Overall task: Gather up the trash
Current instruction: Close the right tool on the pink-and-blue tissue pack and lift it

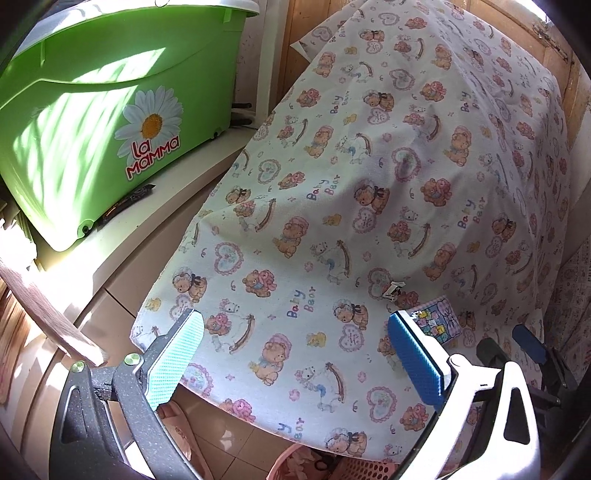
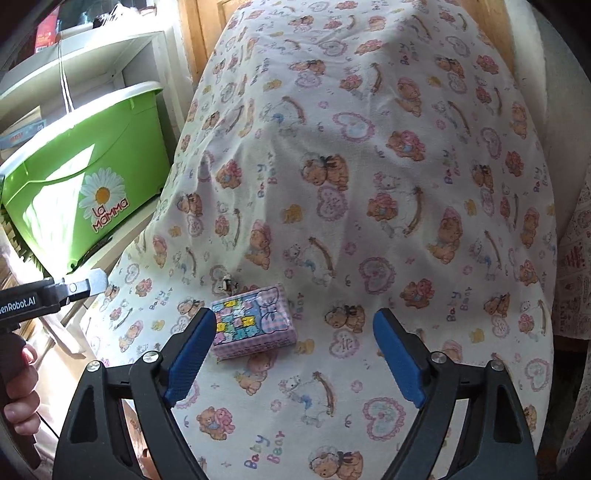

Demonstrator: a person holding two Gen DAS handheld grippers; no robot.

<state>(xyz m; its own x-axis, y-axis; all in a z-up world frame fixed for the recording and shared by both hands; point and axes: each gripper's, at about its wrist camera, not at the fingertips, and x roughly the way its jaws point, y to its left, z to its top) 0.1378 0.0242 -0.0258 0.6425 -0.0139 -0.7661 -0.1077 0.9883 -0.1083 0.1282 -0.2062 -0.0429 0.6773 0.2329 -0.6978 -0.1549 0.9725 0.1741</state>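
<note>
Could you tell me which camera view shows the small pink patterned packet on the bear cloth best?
The right wrist view: the pink packet lies whole and close, just beyond the open tongs. The left wrist view shows only part of it, behind a blue finger.

The bear-print cloth (image 2: 369, 184) hides the tabletop wholly — its far end runs off the picture's edge. Beside the tissue pack (image 2: 255, 325), a small scrap (image 2: 226, 284) is too small to identify — the left tongs' pad covers the pack's near corner in the left view

Sunlit bear-print tablecloth (image 2: 369, 184), wooden wall (image 1: 517, 22)
</note>
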